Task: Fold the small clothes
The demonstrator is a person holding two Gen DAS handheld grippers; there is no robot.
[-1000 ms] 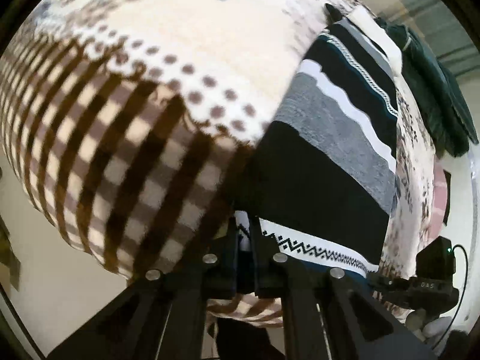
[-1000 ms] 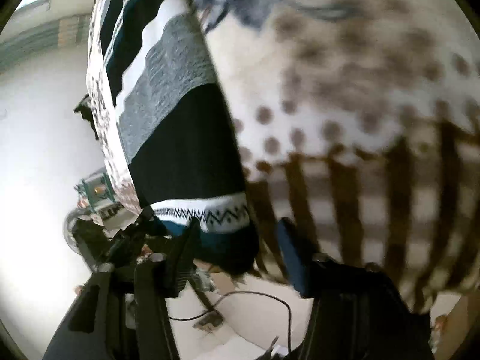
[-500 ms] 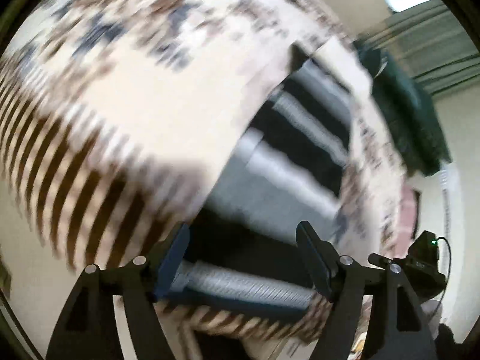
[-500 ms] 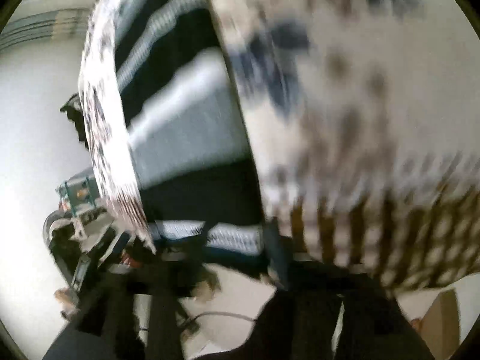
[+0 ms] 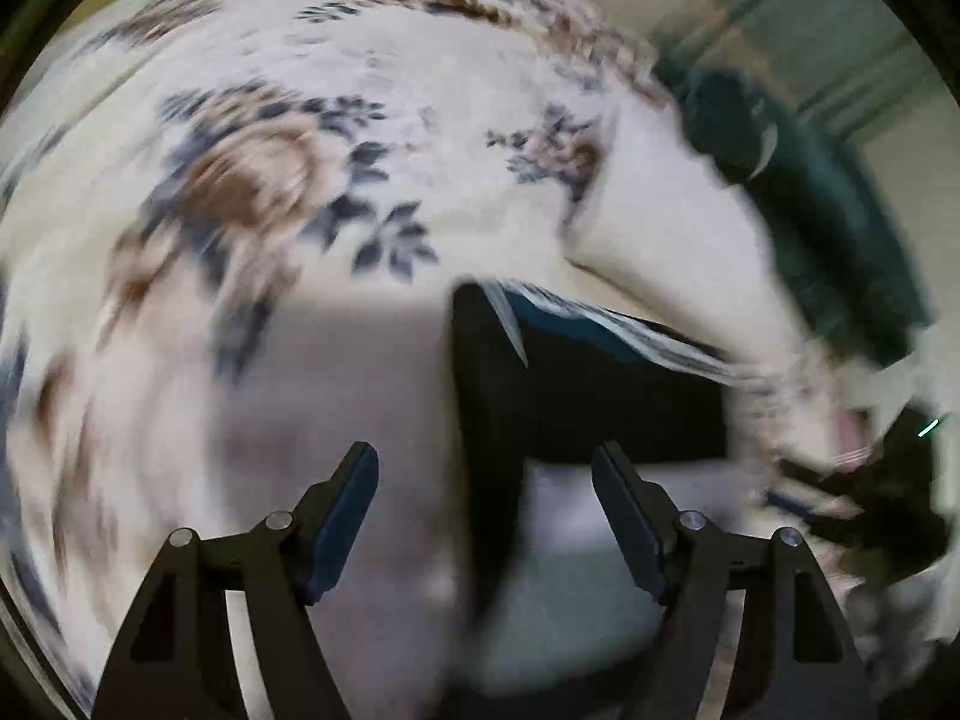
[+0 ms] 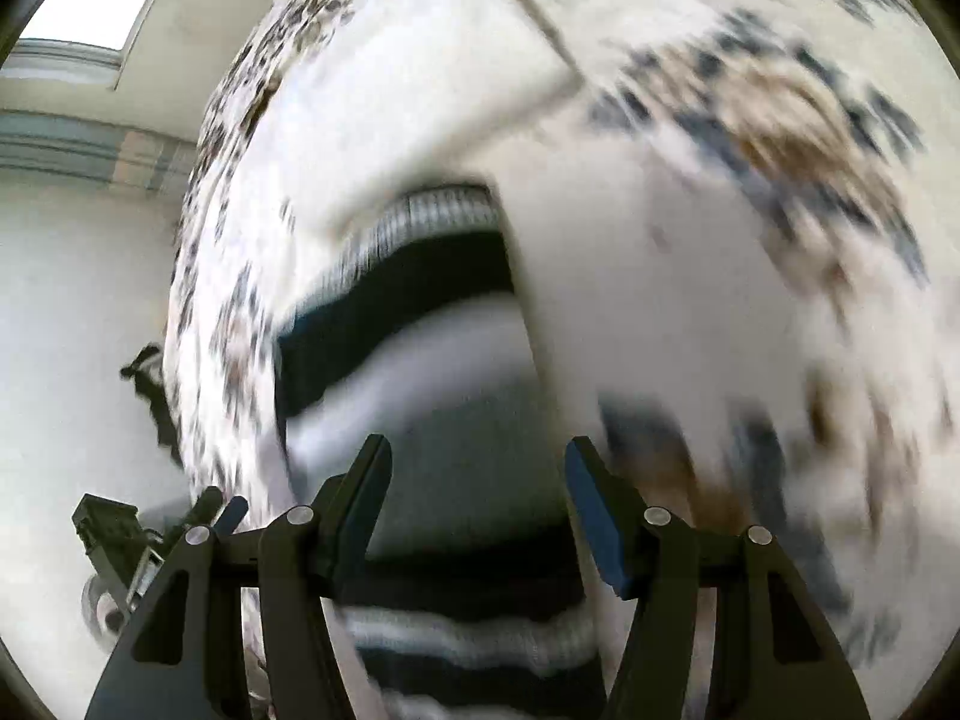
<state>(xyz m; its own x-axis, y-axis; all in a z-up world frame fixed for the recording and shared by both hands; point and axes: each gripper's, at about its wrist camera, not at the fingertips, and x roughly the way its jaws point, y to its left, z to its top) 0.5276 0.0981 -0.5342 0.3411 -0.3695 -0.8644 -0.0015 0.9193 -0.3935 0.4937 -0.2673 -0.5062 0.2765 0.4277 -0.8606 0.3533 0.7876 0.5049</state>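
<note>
Both grippers, left [image 5: 483,516] and right [image 6: 477,498], now with fingers spread, empty; a second ago pinching sweater [image 6: 420,312] hem. Sweater lies folded on floral blanket [image 5: 270,192]. Fold step looks done.

Both grippers held with fingers spread wide

The left gripper [image 5: 485,507] is seen with its two black, blue-padded fingers [image 5: 345,516] set well apart, and nothing is clamped between them. The right gripper [image 6: 478,495] is likewise seen with its fingers [image 6: 591,507] parted wide and nothing gripped. Both views are blurred, so finer detail of pose cannot be made out.
</note>
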